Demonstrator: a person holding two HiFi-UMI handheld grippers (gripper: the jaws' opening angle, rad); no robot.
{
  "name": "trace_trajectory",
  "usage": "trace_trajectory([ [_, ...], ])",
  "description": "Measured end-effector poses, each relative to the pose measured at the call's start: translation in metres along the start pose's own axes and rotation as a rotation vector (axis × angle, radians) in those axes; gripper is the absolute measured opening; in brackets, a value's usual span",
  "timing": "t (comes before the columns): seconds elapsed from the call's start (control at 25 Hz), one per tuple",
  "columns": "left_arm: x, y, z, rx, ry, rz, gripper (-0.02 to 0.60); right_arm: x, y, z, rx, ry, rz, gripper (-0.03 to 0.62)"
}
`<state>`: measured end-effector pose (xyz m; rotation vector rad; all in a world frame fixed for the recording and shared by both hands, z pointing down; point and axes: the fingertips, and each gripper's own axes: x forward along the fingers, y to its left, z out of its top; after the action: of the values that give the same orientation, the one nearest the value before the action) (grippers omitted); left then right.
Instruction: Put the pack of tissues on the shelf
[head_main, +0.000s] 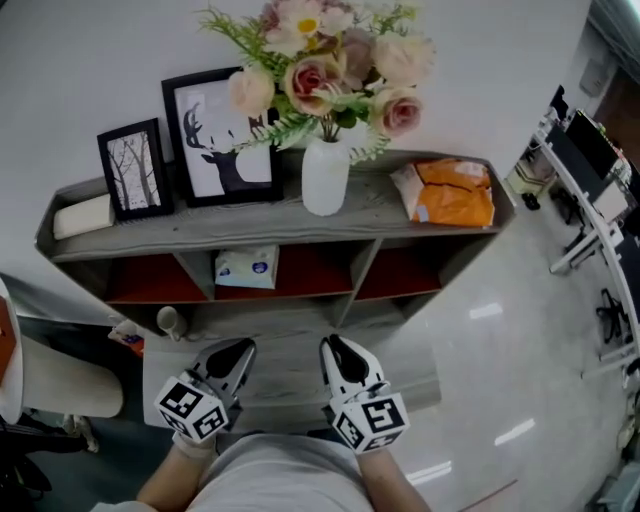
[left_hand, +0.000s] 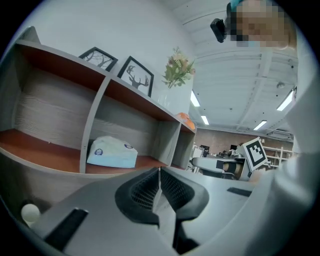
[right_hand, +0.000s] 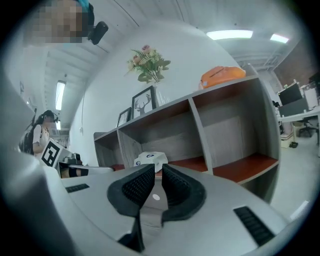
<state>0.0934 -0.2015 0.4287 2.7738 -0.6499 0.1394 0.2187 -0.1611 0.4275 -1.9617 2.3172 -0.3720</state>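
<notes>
The pack of tissues (head_main: 246, 267), white and pale blue, lies in the middle compartment of the grey shelf (head_main: 380, 208); it also shows in the left gripper view (left_hand: 112, 151) and the right gripper view (right_hand: 150, 159). Both grippers hang low near my body, well short of the shelf. My left gripper (head_main: 241, 347) (left_hand: 159, 172) has its pads touching, nothing between them. The right gripper (head_main: 334, 346) (right_hand: 157, 167) has only a narrow slit between its pads, and it is empty.
On the shelf top stand two picture frames (head_main: 220, 135), a white vase of flowers (head_main: 325, 175), an orange bag (head_main: 450, 192) and a white box (head_main: 82, 215). A small cup (head_main: 168, 320) sits low at the left. A chair (head_main: 60, 378) is at the left, desks (head_main: 590, 180) at the right.
</notes>
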Motion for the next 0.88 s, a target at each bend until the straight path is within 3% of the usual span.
trace_trajectory([
  [0.32, 0.01, -0.011, -0.011, -0.009, 0.021, -0.038, 0.025, -0.013, -0.011, -0.015, 0.013, 0.017, -0.043, 0.054],
  [0.88, 0.01, -0.008, -0.019, -0.016, 0.046, -0.029, 0.025, -0.01, -0.001, -0.022, 0.005, 0.03, -0.022, 0.049],
])
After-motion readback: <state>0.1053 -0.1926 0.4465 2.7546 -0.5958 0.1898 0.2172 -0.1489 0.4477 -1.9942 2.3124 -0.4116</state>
